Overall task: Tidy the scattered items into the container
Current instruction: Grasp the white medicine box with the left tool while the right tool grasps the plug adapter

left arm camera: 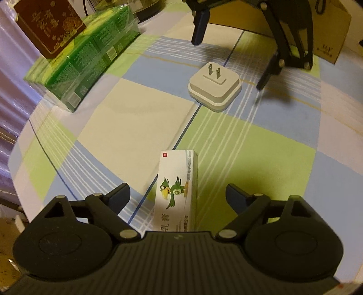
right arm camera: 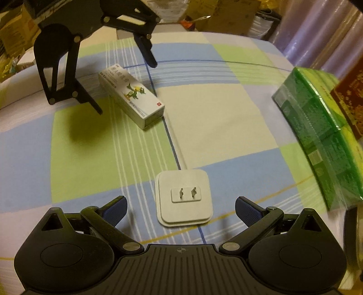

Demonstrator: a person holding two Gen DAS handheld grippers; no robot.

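A checked cloth (left arm camera: 136, 127) of blue, green and cream squares covered the tabletop, with cluttered cardboard boxes (right arm camera: 226, 13) beyond its far edge. The left tongs (left arm camera: 178, 195) stood spread and released, the white ointment box (left arm camera: 178, 183) lying between their fingers. The right tongs (right arm camera: 180, 207) were likewise spread wide, empty, with the white plug adapter (right arm camera: 185, 197) lying prongs-up between them. Bare cloth lay open between the two items. A green shrink-wrapped pack (left arm camera: 90, 54) carried a brown tin (left arm camera: 48, 25) near the cloth's edge.
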